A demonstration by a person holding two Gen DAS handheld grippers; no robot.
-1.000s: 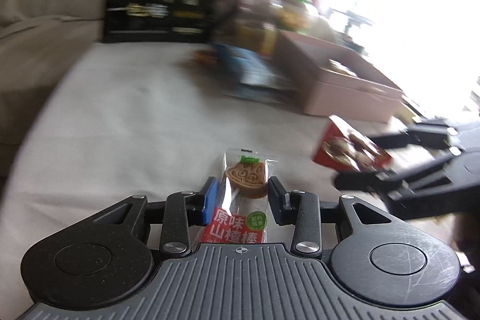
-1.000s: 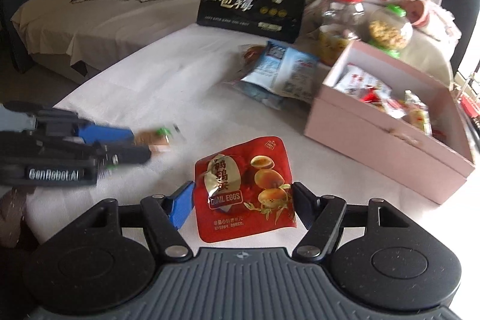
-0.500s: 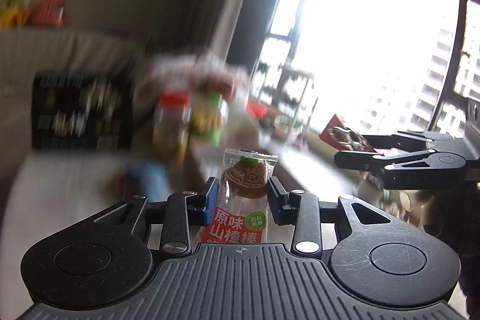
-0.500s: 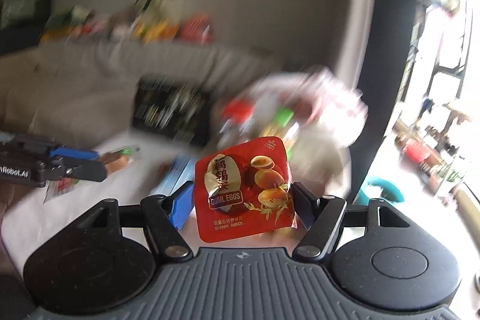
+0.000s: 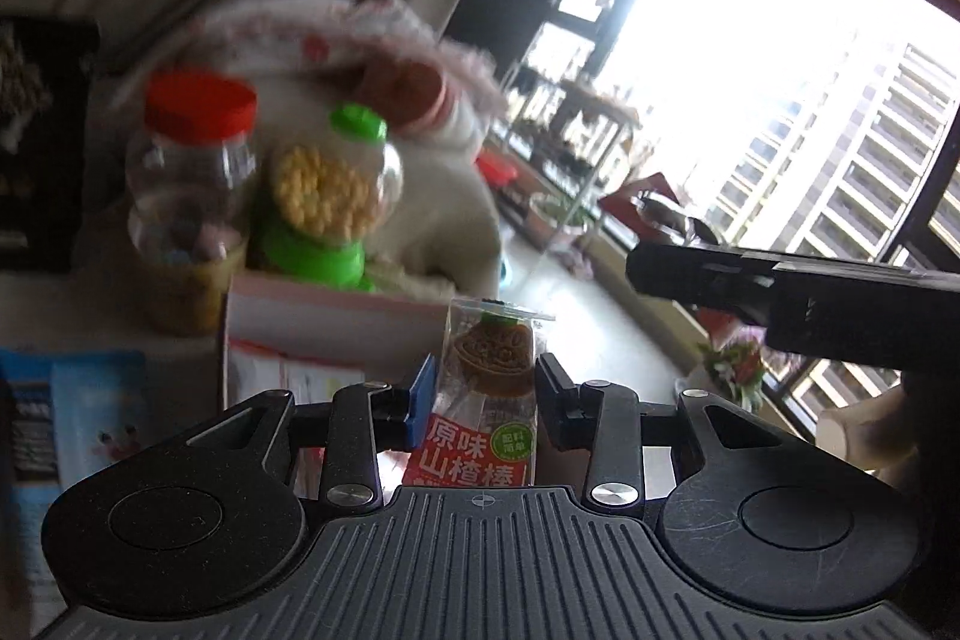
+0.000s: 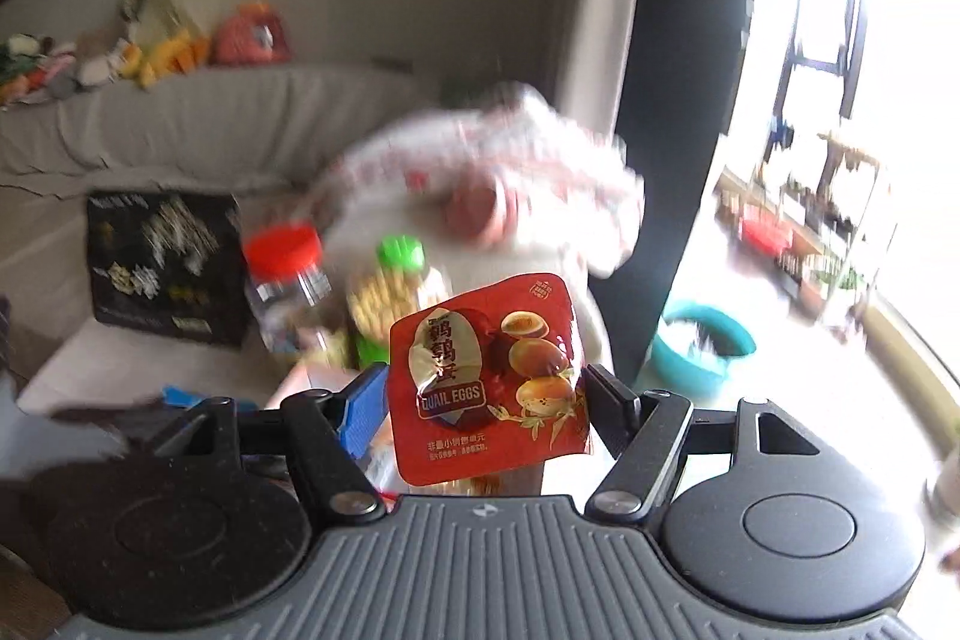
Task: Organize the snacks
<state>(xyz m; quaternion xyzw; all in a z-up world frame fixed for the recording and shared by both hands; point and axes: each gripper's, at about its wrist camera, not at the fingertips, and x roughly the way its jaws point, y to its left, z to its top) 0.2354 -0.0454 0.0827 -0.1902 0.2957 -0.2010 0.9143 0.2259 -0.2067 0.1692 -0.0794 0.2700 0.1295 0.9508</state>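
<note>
We carry both snacks toward the pink box (image 5: 312, 307): our left hand-held gripper (image 5: 483, 397), jaws easing apart, pinches the hawthorn snack packet (image 5: 486, 400), and our right hand-held gripper (image 6: 483, 403) clamps the quail egg pouch (image 6: 489, 376). We should clear the box wall and the jars (image 5: 258, 184) just behind it before lowering.

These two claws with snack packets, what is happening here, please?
A person is sorting snacks with a claw in each hand. The left claw grips a hawthorn stick packet; the right claw grips a red quail eggs pouch. Both are held in the air near the pink box.
</note>
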